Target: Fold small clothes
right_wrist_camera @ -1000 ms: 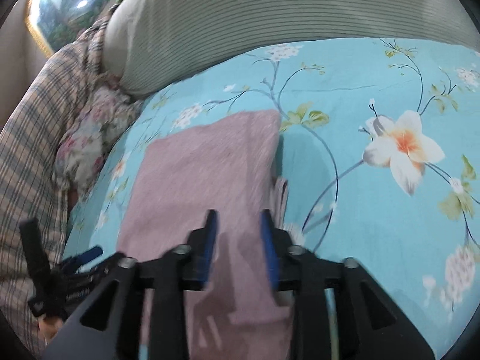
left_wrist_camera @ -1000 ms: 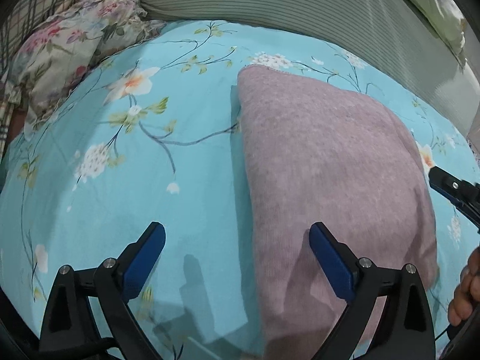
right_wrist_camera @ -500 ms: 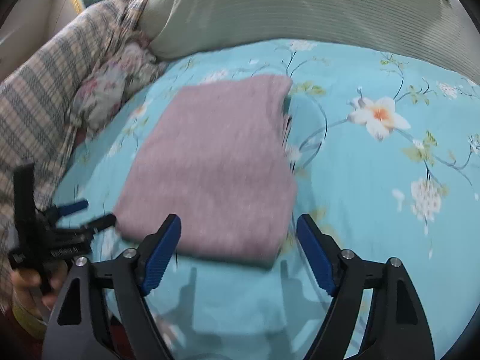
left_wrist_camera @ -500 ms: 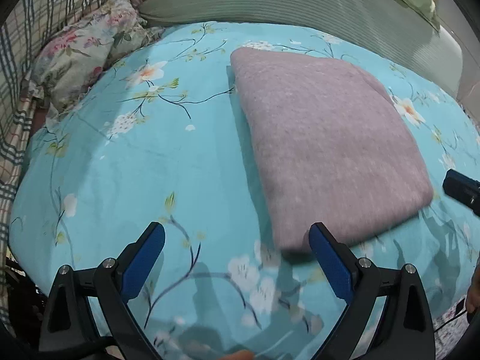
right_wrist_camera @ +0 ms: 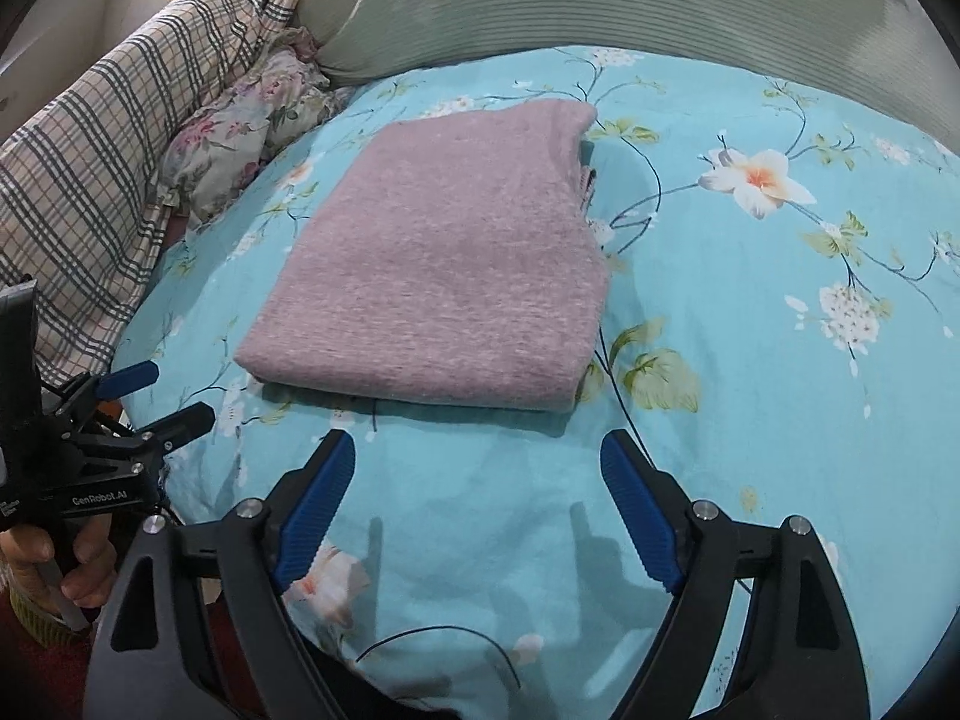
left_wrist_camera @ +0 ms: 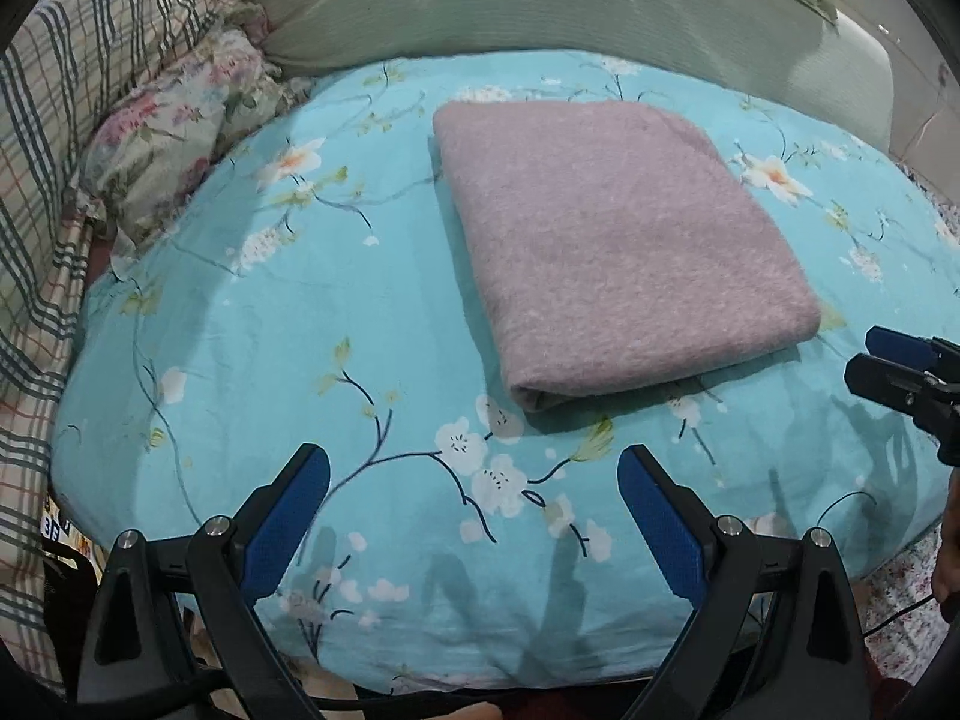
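Observation:
A mauve knit garment (left_wrist_camera: 618, 240) lies folded into a flat rectangle on the turquoise flowered bed sheet (left_wrist_camera: 252, 348). My left gripper (left_wrist_camera: 471, 468) hovers open over the sheet, short of the garment's near folded edge, with nothing between its blue pads. The right wrist view shows the same garment (right_wrist_camera: 444, 264) just beyond my right gripper (right_wrist_camera: 477, 450). Its jaws are opening, wide apart, with only sheet between them. Each gripper appears in the other's view: the right gripper (left_wrist_camera: 894, 360) at the right edge, the left gripper (right_wrist_camera: 171, 393) at the lower left, held by a hand.
A green striped pillow (left_wrist_camera: 540, 6) lines the back of the bed. A plaid blanket (left_wrist_camera: 66, 120) and a floral cushion (left_wrist_camera: 174, 138) pile up on the left. The bed's front edge (left_wrist_camera: 480, 672) runs just below my grippers. A thin black cable (right_wrist_camera: 432, 636) crosses the sheet.
Both grippers have drawn back from the garment toward the bed's front edge. The right gripper, nearly closed over the cloth a second ago, now stands wide apart. The garment lies still.

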Action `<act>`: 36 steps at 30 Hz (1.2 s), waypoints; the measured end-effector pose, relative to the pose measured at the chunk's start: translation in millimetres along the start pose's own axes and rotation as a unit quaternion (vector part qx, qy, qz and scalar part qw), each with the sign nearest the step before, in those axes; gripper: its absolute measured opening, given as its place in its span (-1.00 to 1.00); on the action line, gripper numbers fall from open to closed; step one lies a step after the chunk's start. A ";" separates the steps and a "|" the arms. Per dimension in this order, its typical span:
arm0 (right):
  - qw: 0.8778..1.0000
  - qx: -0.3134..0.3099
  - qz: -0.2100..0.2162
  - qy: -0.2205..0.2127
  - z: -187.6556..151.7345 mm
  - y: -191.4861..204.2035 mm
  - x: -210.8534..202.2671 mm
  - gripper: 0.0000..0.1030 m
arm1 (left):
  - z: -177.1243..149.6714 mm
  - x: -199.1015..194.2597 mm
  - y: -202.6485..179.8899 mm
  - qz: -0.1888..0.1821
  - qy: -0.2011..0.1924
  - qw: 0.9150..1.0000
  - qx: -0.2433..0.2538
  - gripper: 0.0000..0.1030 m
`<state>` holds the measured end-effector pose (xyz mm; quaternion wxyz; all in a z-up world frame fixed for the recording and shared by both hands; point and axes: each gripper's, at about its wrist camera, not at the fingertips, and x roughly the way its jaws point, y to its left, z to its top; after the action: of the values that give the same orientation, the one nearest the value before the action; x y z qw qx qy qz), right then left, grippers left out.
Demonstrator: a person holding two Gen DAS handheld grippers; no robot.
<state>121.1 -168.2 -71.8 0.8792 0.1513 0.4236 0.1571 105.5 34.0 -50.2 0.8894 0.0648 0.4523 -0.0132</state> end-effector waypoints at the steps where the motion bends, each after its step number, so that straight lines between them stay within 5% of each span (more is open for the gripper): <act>1: 1.000 -0.002 0.001 -0.002 0.5 1.4 -2.7 0.66 | 1.5 -3.6 0.2 0.003 -0.004 1.000 0.002 0.89; 12: 1.000 -0.016 0.008 -0.021 7.6 13.5 -22.0 0.78 | 9.4 -30.5 -5.1 0.005 -0.028 1.000 0.011 0.89; 36: 1.000 -0.022 0.009 -0.002 5.3 19.0 -9.4 0.79 | 7.1 -22.8 1.3 0.006 -0.020 1.000 -0.002 0.89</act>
<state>116.9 -155.5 -54.5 0.8818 0.1358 0.4170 0.1737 97.8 33.6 -27.5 0.8986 0.0659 0.4338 -0.0086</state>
